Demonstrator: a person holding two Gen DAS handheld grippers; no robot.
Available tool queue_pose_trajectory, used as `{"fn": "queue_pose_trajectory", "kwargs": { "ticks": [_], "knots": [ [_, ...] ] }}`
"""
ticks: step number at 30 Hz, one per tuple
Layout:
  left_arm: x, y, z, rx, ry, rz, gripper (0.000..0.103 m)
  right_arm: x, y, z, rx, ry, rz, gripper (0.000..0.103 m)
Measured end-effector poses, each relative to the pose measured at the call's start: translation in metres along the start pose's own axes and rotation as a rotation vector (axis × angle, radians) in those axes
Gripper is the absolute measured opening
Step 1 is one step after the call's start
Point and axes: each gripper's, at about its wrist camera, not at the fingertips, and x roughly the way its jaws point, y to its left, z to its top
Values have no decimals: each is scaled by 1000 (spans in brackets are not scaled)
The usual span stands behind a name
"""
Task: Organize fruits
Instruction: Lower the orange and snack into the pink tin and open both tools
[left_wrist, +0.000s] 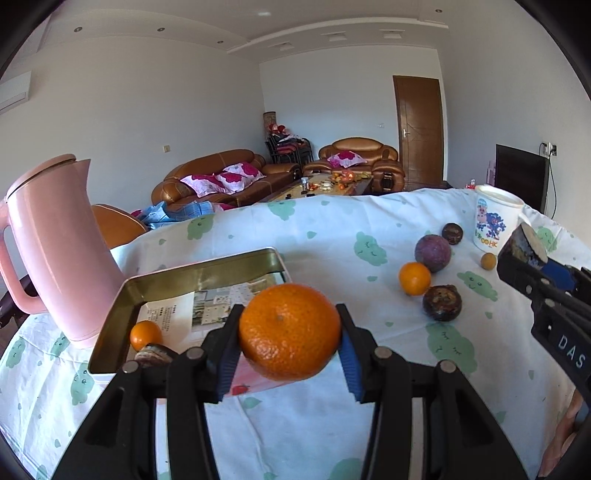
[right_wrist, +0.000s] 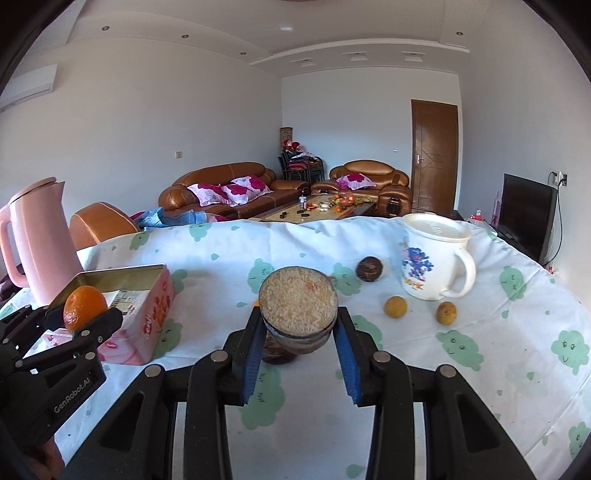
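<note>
Black linkage arms fill the bottom of both wrist views. At the centre of the left wrist view, the left gripper is clamped on a large orange, its blue pads pressed against the fruit's two sides. Just behind the orange, in the lower left of that frame, sits an open tin box with gold inner walls and a printed sheet on its floor; a small orange and a dark fruit lie at its near left corner. A pink kettle stands at the left edge, touching the box.

At the centre of the right wrist view, the right gripper grips a cut dark fruit, its pale flat face turned towards the camera. The same gripper enters the left wrist view at the right edge.

On the tablecloth, right of centre in the left wrist view, lie another orange, a purple round fruit and two dark brown fruits. A white lidded mug stands in the right half of the right wrist view, with two small yellowish fruits near its base.
</note>
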Motion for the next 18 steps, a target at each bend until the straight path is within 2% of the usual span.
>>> {"fn": "queue_pose_trajectory", "kwargs": {
  "ticks": [18],
  "knots": [
    [37, 105, 7, -182, 24, 131, 49, 32, 121, 14, -105, -4, 157, 39]
  ]
}}
